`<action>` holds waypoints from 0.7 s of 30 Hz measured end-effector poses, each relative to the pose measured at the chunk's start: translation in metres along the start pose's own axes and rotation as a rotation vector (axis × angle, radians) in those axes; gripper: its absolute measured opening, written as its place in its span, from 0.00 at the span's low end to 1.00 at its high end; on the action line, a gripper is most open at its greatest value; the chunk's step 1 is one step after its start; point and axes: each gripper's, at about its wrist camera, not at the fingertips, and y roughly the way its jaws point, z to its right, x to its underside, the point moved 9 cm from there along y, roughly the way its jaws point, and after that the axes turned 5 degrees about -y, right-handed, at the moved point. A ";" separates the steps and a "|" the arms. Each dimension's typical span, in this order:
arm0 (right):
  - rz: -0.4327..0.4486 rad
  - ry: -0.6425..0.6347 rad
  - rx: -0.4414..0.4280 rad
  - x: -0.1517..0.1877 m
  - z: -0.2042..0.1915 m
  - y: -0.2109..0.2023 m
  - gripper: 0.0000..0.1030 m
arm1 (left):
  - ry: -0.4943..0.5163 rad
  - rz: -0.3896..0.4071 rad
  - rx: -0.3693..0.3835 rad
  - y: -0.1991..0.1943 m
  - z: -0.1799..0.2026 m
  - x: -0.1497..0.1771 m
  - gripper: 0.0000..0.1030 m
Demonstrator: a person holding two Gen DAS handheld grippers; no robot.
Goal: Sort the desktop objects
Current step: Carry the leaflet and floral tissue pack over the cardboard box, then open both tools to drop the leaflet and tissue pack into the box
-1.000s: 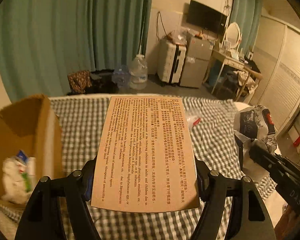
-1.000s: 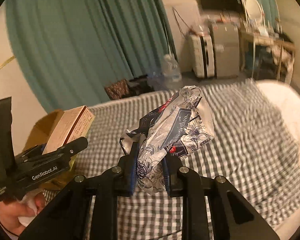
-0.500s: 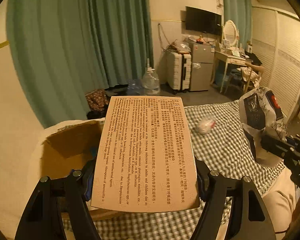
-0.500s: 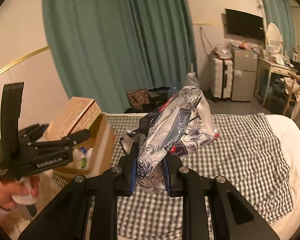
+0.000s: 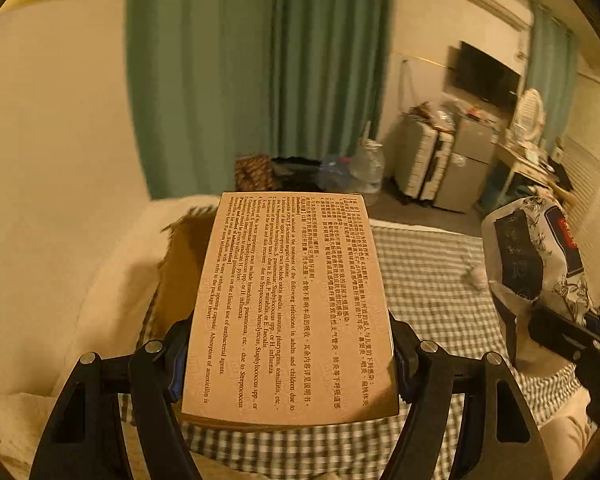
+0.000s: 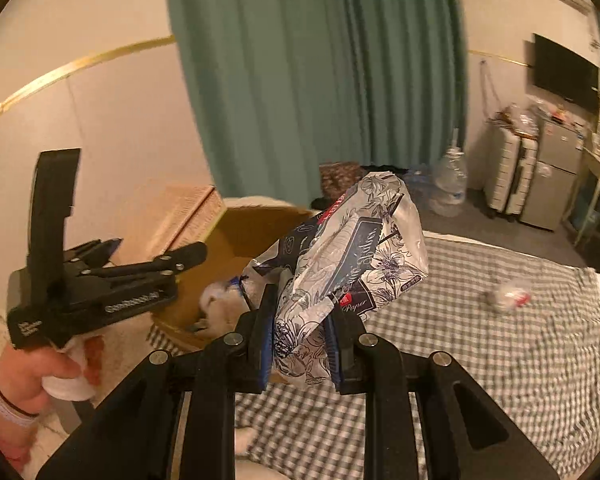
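Fingers (image 5: 180, 360) of the left gripper (image 5: 290, 354) squeeze a flat medicine box (image 5: 288, 304) by its two long sides, so the printed face looks up and the box stays level. The right gripper (image 6: 298, 340) pinches a crumpled tissue pack (image 6: 352, 256) by its lower end, and the rest of the pack sticks up past the fingers. Both things hang in the air above a bed with a checked cover (image 6: 500, 352), close to an open cardboard box (image 6: 256, 232). I think both are meant to go in that box. Some white stuff (image 6: 216, 300) already lies inside it, so there is less room. The left gripper sits between the pack and the box opening, so it could get in the way. One small wrapper (image 6: 508, 296) lies on the cover, well apart.
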 end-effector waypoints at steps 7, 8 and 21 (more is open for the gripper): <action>-0.068 -0.001 -0.062 0.004 -0.036 0.068 0.20 | -0.029 -0.033 -0.013 0.041 -0.044 0.019 0.73; -0.075 0.000 -0.061 0.001 -0.039 0.080 0.20 | -0.029 -0.041 -0.009 0.048 -0.047 0.022 0.73; -0.021 0.054 -0.018 -0.052 -0.050 0.153 0.74 | -0.010 -0.054 -0.039 0.079 -0.064 0.026 1.00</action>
